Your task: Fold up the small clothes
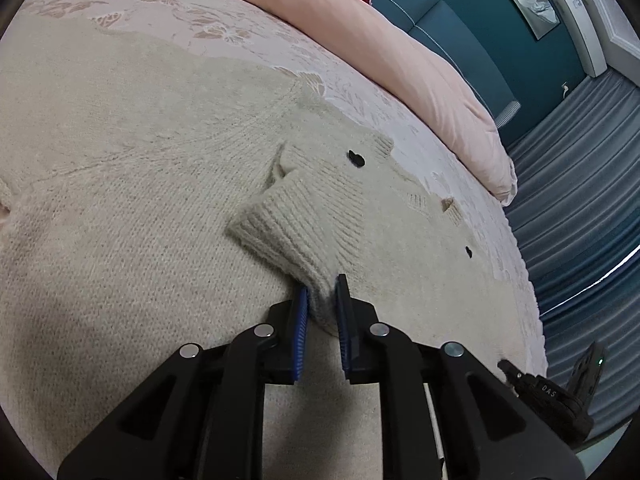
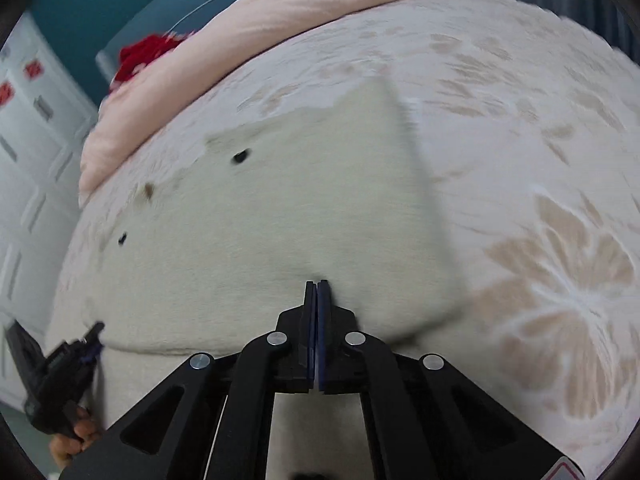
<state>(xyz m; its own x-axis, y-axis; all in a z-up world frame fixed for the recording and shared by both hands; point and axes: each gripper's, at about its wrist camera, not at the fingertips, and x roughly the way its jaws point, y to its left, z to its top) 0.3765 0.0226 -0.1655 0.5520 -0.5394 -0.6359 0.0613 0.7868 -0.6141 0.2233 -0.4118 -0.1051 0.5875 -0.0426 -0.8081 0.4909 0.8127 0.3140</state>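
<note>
A cream knitted cardigan (image 1: 140,200) with black buttons (image 1: 355,158) lies spread on the bed. One sleeve is folded across its body, with the ribbed cuff (image 1: 280,224) pointing left. My left gripper (image 1: 323,284) is shut on that sleeve, blue pads pressing the knit from both sides. In the right wrist view the cardigan (image 2: 300,184) lies flat, its right side folded to a straight edge. My right gripper (image 2: 317,282) is shut, tips touching the knit at a small pucker. I cannot tell whether any fabric is pinched between them.
The bed cover (image 2: 520,160) is pale pink with a leaf pattern. A pink quilt (image 1: 400,48) is bunched along the far side before a teal headboard (image 1: 460,20). Grey curtains (image 1: 580,200) hang beyond the bed edge. White cupboard doors (image 2: 36,140) stand at left.
</note>
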